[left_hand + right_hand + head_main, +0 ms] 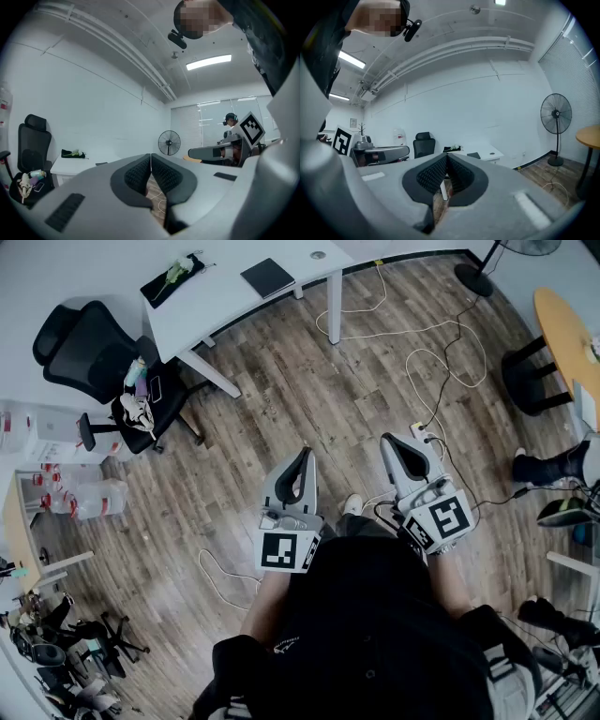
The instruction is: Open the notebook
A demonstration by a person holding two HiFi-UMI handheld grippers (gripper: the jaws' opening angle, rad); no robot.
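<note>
Wood-plank floor [309, 390] is spreading beneath me. White worktop [216, 298] is standing well ahead. I'm holding the left tool [303, 454] and right tool [389, 440] over the floor, their ribbed dark pads pressing together and gripping nothing. The notebook [267, 277], dark, flat and rectangular, is lying closed on the worktop.

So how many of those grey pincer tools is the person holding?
2. The left gripper is on the person's left and the right gripper on the right. Both are held out over the wooden floor, jaws closed on nothing. None seems hidden.
</note>
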